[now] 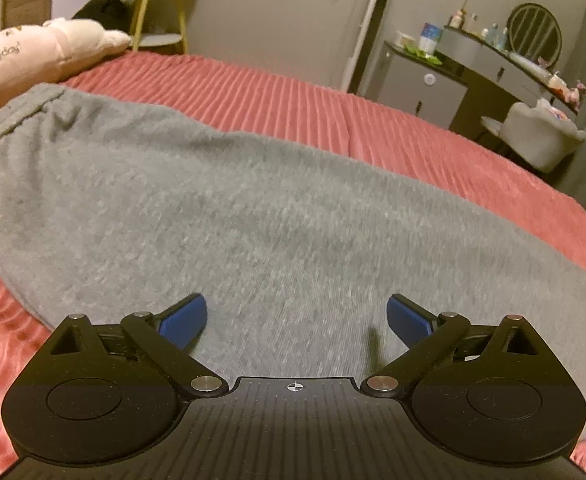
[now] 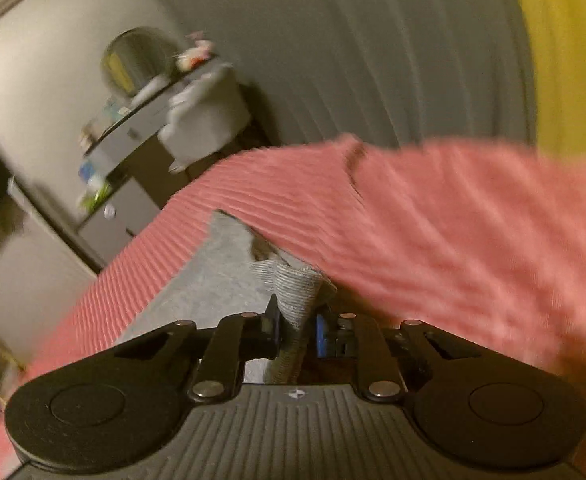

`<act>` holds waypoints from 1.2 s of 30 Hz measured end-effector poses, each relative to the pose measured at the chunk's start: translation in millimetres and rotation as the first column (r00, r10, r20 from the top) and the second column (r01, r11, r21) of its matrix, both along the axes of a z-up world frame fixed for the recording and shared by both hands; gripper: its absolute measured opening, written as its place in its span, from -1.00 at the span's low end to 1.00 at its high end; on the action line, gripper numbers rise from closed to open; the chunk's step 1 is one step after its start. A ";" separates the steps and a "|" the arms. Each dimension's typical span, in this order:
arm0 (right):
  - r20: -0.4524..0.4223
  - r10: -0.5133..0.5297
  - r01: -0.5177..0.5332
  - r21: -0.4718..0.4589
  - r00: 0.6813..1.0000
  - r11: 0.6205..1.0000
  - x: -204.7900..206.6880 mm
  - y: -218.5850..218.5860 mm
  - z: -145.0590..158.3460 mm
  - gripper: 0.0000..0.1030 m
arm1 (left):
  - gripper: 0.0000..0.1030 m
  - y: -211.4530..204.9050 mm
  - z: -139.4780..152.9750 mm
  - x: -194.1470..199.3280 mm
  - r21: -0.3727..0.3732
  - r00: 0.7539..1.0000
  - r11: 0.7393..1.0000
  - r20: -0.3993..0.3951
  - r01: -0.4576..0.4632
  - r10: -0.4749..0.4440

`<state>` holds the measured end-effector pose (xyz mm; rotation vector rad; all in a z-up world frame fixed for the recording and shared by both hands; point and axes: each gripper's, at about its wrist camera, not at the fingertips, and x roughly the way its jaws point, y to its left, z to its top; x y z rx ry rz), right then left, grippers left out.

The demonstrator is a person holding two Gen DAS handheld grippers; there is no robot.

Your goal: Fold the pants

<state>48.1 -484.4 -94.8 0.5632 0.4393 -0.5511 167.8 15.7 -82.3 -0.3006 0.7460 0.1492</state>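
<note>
Grey pants [image 1: 221, 208] spread flat on the pink bed [image 1: 433, 136], long axis running from waistband at far left toward the near right. Left gripper [image 1: 297, 318] poised low over mid-leg, fingers wide apart, holding nothing. Right gripper [image 2: 297, 322] clamped on a ribbed cuff [image 2: 295, 286], likely the nearer one for carrying that end toward the waistband.

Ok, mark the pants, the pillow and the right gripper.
pants [image 1: 253, 208]: left wrist view, middle of the grey fabric.
pillow [image 1: 41, 54]: left wrist view, its pink side.
right gripper [image 2: 297, 326]: right wrist view, between fingertips, on pinched fabric.
</note>
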 end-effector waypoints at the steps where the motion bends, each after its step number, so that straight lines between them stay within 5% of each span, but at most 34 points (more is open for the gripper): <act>1: -0.005 0.023 -0.024 -0.061 1.000 0.998 4.4 12.8 10.9 -0.73 | 0.96 -0.3 1.7 -1.0 0.002 1.000 1.000 0.005 0.004 -0.004; 5: -0.035 0.167 -0.170 -0.216 0.985 0.961 28.3 68.9 45.9 -0.75 | 0.96 -0.1 8.4 -6.1 -0.011 1.000 1.000 0.020 0.017 -0.017; 9: -0.129 0.375 -0.396 -0.356 0.918 0.847 53.8 151.5 65.8 -0.75 | 0.96 3.7 15.1 -15.1 -0.066 0.999 0.997 0.037 0.031 -0.028; 14: -0.300 0.569 -0.641 -0.442 0.765 0.628 68.0 258.5 57.7 -0.75 | 0.96 8.6 19.4 -27.2 -0.126 0.999 0.991 0.041 0.035 -0.030; 19: -0.449 0.673 -0.809 -0.350 0.588 0.472 73.3 324.6 25.7 -0.75 | 0.96 8.6 22.5 -34.6 -0.148 0.998 0.988 0.044 0.047 -0.041; 22: -0.489 0.673 -0.832 -0.336 0.555 0.442 67.2 337.1 17.8 -0.74 | 0.96 6.9 23.4 -34.4 -0.159 0.997 0.984 0.040 0.076 -0.070; 26: -0.421 0.733 -0.845 -0.295 0.534 0.446 49.8 328.0 31.5 -0.74 | 0.96 -2.2 22.7 -23.7 -0.193 0.992 0.973 0.028 0.123 -0.120; 30: -0.438 0.780 -0.888 -0.116 0.447 0.444 45.6 315.4 19.3 -0.24 | 0.95 -23.3 29.9 -4.3 -0.211 0.975 0.952 0.028 0.222 -0.222; 31: -0.373 0.803 -0.879 -0.084 0.465 0.469 41.7 304.7 23.3 -0.17 | 0.95 -28.7 32.3 0.7 -0.215 0.968 0.944 0.032 0.249 -0.248; 32: -0.307 0.806 -0.857 -0.071 0.505 0.510 36.1 291.9 28.6 0.12 | 0.95 -35.0 34.6 7.4 -0.226 0.961 0.934 0.035 0.276 -0.275; 33: -0.234 0.792 -0.821 -0.054 0.564 0.569 31.4 276.4 34.3 0.51 | 0.95 -40.4 35.6 13.7 -0.245 0.955 0.924 0.033 0.293 -0.294; 36: -0.056 0.617 -0.617 0.019 0.785 0.787 8.5 222.8 39.7 0.69 | 0.95 -60.3 30.1 42.9 -0.367 0.933 0.867 0.006 0.337 -0.360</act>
